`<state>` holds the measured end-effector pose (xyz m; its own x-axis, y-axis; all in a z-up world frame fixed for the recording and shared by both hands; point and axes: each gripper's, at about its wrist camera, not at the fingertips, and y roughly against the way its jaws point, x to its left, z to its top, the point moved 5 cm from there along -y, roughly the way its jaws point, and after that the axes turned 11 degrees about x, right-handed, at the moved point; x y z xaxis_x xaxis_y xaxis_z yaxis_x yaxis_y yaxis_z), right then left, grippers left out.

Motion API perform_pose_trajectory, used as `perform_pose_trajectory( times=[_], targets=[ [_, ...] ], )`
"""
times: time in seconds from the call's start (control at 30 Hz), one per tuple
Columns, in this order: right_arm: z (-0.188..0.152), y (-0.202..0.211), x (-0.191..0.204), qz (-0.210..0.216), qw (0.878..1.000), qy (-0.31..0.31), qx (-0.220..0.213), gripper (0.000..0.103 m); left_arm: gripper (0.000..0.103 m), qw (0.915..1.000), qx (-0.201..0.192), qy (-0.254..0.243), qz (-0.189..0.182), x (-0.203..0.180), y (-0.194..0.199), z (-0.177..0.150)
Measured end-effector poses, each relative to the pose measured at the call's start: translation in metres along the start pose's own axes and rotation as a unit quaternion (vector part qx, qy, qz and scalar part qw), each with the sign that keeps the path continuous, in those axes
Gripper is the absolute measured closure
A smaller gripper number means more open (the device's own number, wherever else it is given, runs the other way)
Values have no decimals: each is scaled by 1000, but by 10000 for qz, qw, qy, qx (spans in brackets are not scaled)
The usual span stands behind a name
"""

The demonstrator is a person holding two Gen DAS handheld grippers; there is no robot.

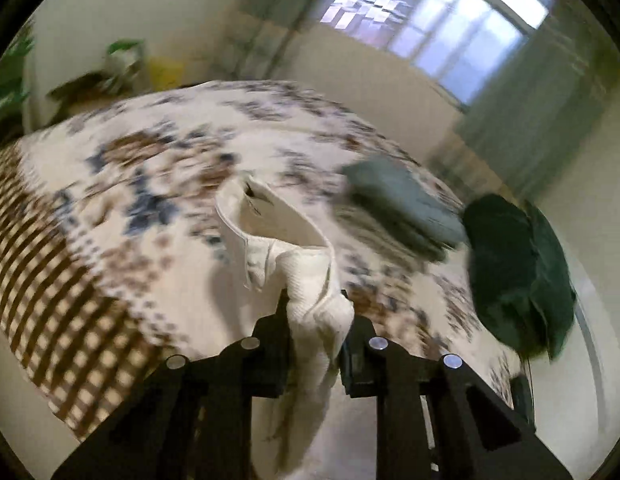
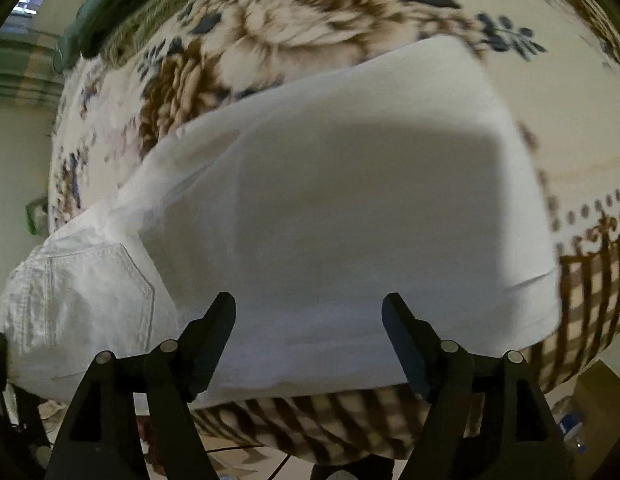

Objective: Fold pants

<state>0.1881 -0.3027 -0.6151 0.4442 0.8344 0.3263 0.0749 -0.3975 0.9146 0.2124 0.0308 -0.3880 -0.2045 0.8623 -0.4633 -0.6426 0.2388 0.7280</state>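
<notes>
White denim, clamped at the waistband end between the fingers of the left gripper (image 1: 314,308), lower centre of the left wrist view. Pants (image 1: 277,248) lifted there, waistband looped open toward frame centre, fabric trailing down between the jaws and out the bottom edge.

Probably mid-fold: waist end raised for carrying over the legs. Next move, by this reading, calls for bringing the held waistband across toward the leg hems, with the right gripper (image 2: 309,312) closing on an edge or pinning the cloth flat. Fingers of the right one spread wide, grasping nothing, hovering low centre over the pants (image 2: 330,208).

Seen only from the right wrist: legs laid smooth and broad across the middle of the frame on the floral bedspread (image 2: 310,12), a back pocket (image 2: 97,280) at lower left, checked border of the spread along the lower right (floor beneath it, blurred).

Seen only from the left wrist: the grip itself, a grey folded garment (image 1: 402,208) right of centre, a dark green garment (image 1: 518,272) at the right edge, a window (image 1: 430,20) at upper right, green leaves at far left. Heavy motion blur across both views, so finer seams unreadable.
</notes>
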Motion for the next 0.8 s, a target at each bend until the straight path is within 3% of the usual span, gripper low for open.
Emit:
perform_pose_trajectory(
  times=[0.23, 0.4, 0.53, 0.63, 0.73, 0.8],
  targets=[
    [6, 54, -89, 64, 9998, -30, -175, 25, 87, 9946, 459, -849, -384, -142, -24, -65],
    [16, 84, -182, -29, 9983, -414, -403, 25, 87, 9812, 1115, -1430, -656, -226, -76, -139],
    [22, 104, -249, 188, 9944, -794, -677, 25, 87, 9641, 1626, -2004, -626, -263, -123, -197],
    [21, 117, -290, 250, 9914, -1022, -776, 25, 87, 9487, 2024, -2409, -323, -279, -153, -236],
    [18, 123, -317, 308, 9905, -1090, -782, 25, 83, 9358, 2560, -2420, 89, -278, -175, -253],
    [18, 126, -324, 363, 9912, -1020, -756, 25, 81, 9342, 2771, -2242, 144, -275, -176, -251]
  ],
)
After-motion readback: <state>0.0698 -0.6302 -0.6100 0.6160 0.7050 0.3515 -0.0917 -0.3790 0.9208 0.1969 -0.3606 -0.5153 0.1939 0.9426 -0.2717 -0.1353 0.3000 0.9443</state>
